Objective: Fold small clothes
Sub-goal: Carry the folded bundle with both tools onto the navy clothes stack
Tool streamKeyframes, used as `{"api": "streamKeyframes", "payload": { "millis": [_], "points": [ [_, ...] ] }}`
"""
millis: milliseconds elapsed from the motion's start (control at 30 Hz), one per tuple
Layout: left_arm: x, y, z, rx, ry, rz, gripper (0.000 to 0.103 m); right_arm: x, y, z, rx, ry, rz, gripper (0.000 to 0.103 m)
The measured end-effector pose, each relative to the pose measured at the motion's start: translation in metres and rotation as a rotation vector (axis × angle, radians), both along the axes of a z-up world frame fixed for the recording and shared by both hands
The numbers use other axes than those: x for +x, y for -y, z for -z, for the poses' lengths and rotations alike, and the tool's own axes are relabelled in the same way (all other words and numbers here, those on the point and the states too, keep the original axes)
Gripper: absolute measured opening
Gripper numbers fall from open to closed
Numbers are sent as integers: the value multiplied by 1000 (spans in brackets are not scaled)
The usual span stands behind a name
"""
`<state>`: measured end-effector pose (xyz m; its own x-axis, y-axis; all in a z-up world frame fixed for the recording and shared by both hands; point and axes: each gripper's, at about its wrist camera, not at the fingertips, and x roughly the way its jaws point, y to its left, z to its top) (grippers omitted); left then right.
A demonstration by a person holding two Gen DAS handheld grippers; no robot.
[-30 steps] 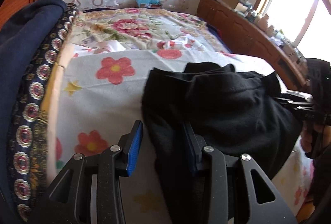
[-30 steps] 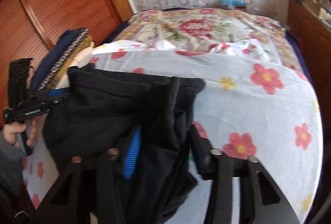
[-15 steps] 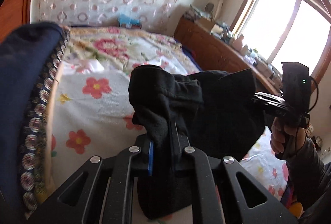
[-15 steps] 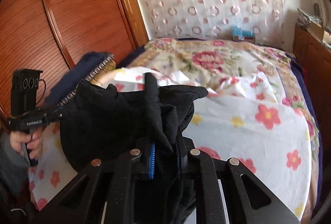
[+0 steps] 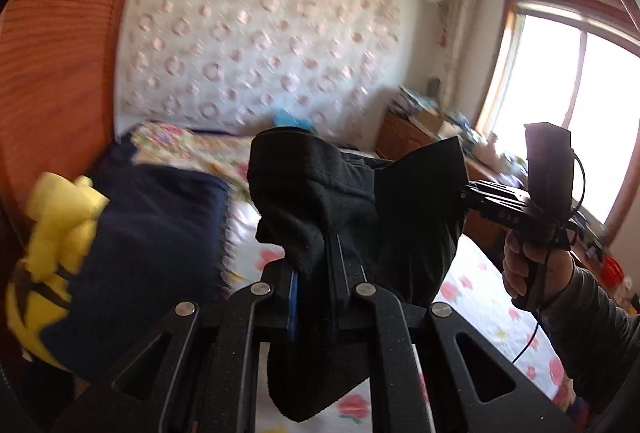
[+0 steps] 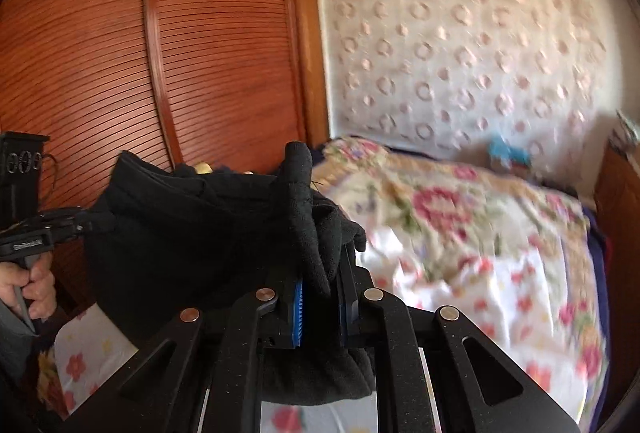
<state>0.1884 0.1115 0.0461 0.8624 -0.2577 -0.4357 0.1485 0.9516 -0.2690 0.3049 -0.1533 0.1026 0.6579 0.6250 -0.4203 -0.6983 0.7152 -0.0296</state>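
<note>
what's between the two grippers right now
The black garment stretches between them, pinched by the left gripper and right gripper. Both wrist views show it.

garment (image 5: 404, 221): plain black, fleecy; grippers: black frames, the left gripper (image 5: 316, 293) and right gripper (image 6: 322, 297) both showing blue pads. bed sheet (image 6: 500, 273): white with red-pink flowers and small yellow ones, and toward the far edge of the bed a cream cover (image 6: 432, 201) with large pink roses and green leaves. wall covering (image 6: 460, 45): white with pink rings; wardrobe door (image 6: 100, 45): red-brown slatted wood; bundle (image 5: 160, 245) at the bed's left edge: navy, beside a yellow item (image 5: 56, 237) with black stripes.
</note>
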Motion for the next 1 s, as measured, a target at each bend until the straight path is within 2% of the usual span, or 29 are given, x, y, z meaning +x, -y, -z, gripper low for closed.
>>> {"api": "streamKeyframes", "payload": {
  "millis": [167, 267, 367, 567, 633, 700, 767, 833, 1000],
  "points": [
    [-23, -38, -5, -19, 59, -126, 12, 26, -63, -26, -69, 89, -106, 12],
    [-33, -59, 9, -32, 49, -213, 11, 48, -105, -30, -111, 121, -179, 12],
    [-48, -80, 37, -56, 26, -300, 11, 83, -156, -17, -159, 129, -226, 12],
    [-44, -107, 83, -32, -75, -388, 10, 111, -251, 16, -264, 162, -289, 12],
    [-42, -117, 93, -55, -112, -414, 10, 134, -270, 27, -285, 103, -270, 13],
    [-42, -120, 96, -36, -119, -431, 10, 148, -274, 33, -272, 71, -241, 14],
    [-48, -121, 97, -23, -112, -428, 10, 157, -272, 30, -235, 56, -212, 23],
    [-54, -117, 99, -18, -110, -420, 10, 158, -268, 20, -191, 68, -180, 27],
    [-56, -119, 102, -31, -119, -413, 10, 149, -246, 8, -127, 34, -150, 30]
  ]
}}
